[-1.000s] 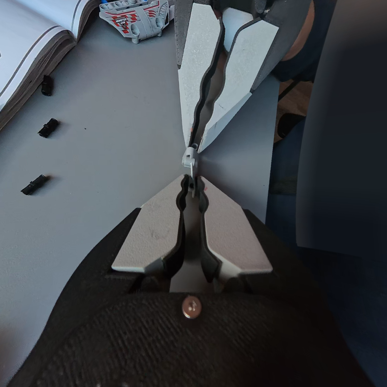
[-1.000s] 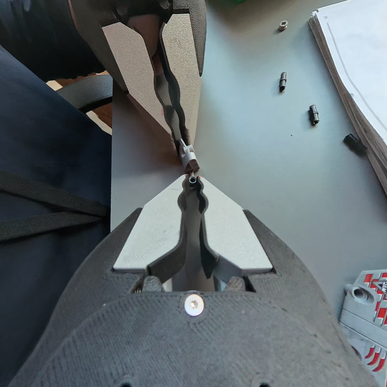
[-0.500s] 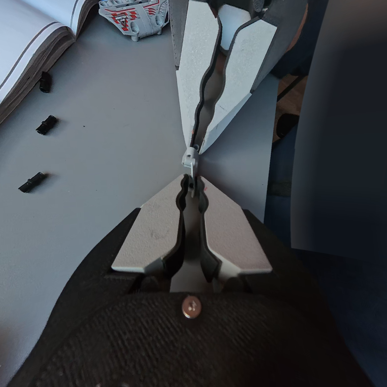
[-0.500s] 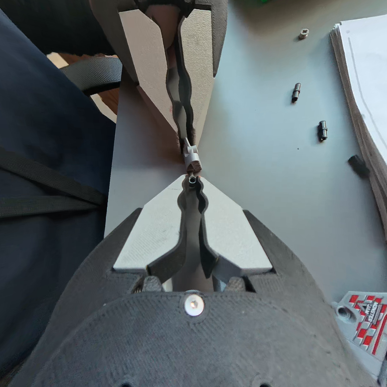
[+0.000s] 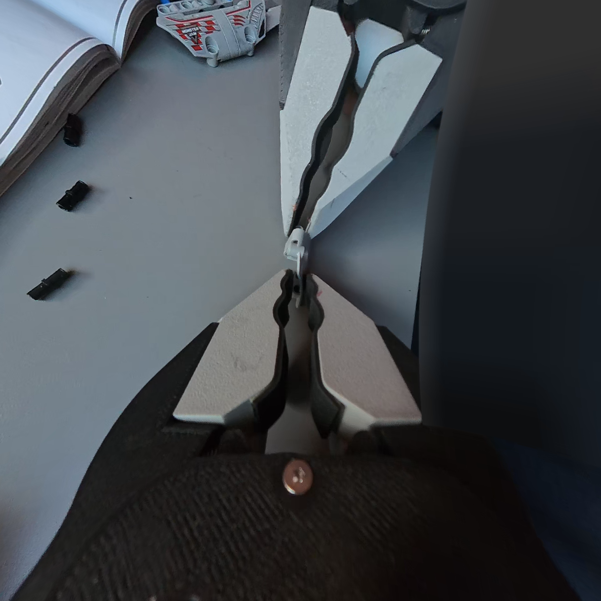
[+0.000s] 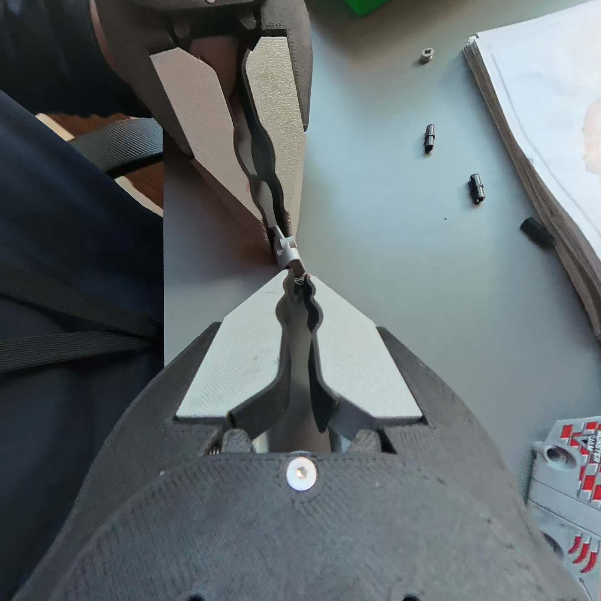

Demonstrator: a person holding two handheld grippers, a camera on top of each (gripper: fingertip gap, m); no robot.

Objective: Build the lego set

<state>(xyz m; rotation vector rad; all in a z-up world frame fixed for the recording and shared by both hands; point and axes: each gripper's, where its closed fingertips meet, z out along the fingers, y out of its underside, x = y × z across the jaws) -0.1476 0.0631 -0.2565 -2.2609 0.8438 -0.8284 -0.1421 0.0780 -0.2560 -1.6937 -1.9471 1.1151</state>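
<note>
Change since a second ago: hardly any between the claws; both stay tip to tip with the small parts between them, while the background has slid a little, the black pins and printed panel sitting slightly differently in each view.
Left claw (image 5: 297,286): clamped together on the thin stem end of a light grey connector (image 5: 296,248), held above the near edge of the bench (image 5: 169,201).
Right claw (image 6: 298,282): closed on a tiny tube-shaped pin (image 6: 298,281), whose open end faces the connector's dark socket.
Join: pin and connector look touching or just short of it; whether the pin has entered the socket I cannot tell.
Done so far: a grey panel with red and white markings (image 5: 214,31) lies assembled at the far side of the bench, beside the open instruction booklet (image 5: 48,58).
Left to do: by my reading, most of the set. Three black pins (image 5: 72,196) lie loose on the bench near the booklet's edge, and a small grey bush (image 6: 425,55) sits apart in the right wrist view.
Stage: early, a small sub-assembly being mated in the air.
</note>
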